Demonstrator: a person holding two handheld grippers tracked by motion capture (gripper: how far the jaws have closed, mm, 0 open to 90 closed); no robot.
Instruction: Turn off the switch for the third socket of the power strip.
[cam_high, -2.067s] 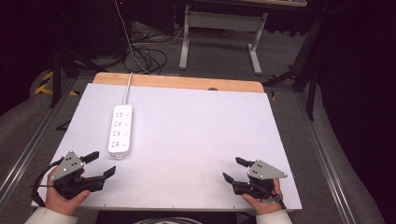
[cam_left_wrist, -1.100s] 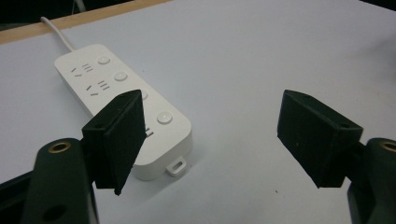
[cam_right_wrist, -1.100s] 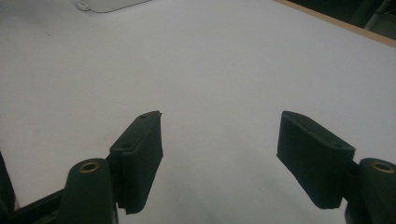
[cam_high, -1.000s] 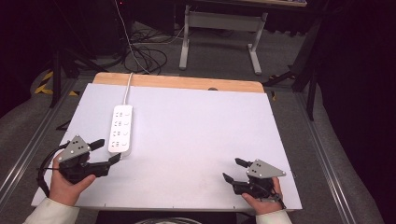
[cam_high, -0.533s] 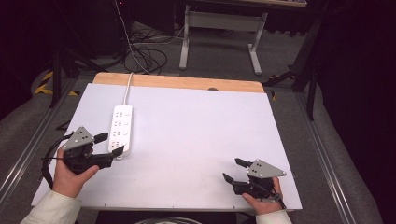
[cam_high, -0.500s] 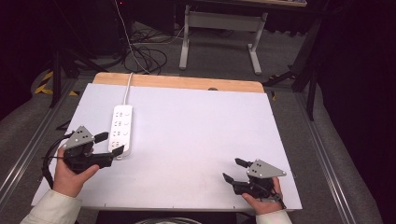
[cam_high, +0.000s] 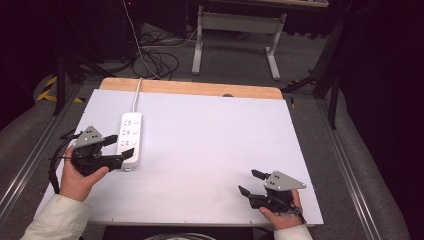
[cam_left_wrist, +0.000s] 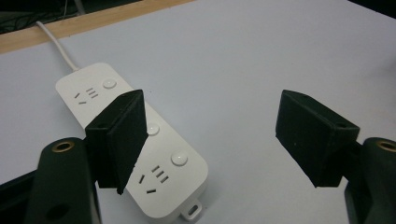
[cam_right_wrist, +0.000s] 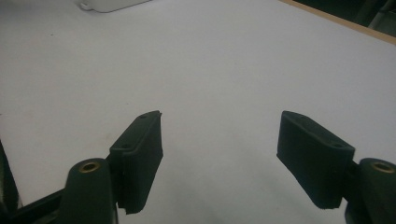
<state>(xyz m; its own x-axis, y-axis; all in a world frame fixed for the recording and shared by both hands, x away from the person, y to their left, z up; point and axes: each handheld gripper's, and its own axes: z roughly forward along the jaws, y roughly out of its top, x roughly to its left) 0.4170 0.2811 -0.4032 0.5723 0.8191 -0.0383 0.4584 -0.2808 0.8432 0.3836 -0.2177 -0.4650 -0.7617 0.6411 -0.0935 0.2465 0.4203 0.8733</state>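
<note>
- No brand or readable writing shows on the power strip (cam_high: 129, 140); its face carries only moulded socket slots and round white buttons, seen close in the left gripper view (cam_left_wrist: 140, 154).
- The strip is a glossy white plastic bar with rounded corners and a small mounting tab at its near end. It lies flat on the left part of the table (cam_high: 215, 150), its long side running away from the person.
- Its white cord (cam_high: 136, 92) leaves the far end and runs over the table's bare wooden far edge.
- The table top is a matt, pale sheet, smooth and unmarked; the strip of wood along the far side is light and plain.
- Left gripper (cam_high: 122, 150): jaws spread wide with nothing between the pads. In the left gripper view (cam_left_wrist: 210, 140) one jaw hangs over the strip's middle and the other over bare table beside it.
- Against the earlier high views, the left hand (cam_high: 77, 177) has travelled from the near left corner up towards the strip, and its tips now overlap the strip's near end.
- Right gripper (cam_high: 250, 182): jaws wide apart and empty, over bare table near the right front corner, well apart from the strip; it sits where it sat before.
- The pads are flat black blocks with a dull, rubbery look.
</note>
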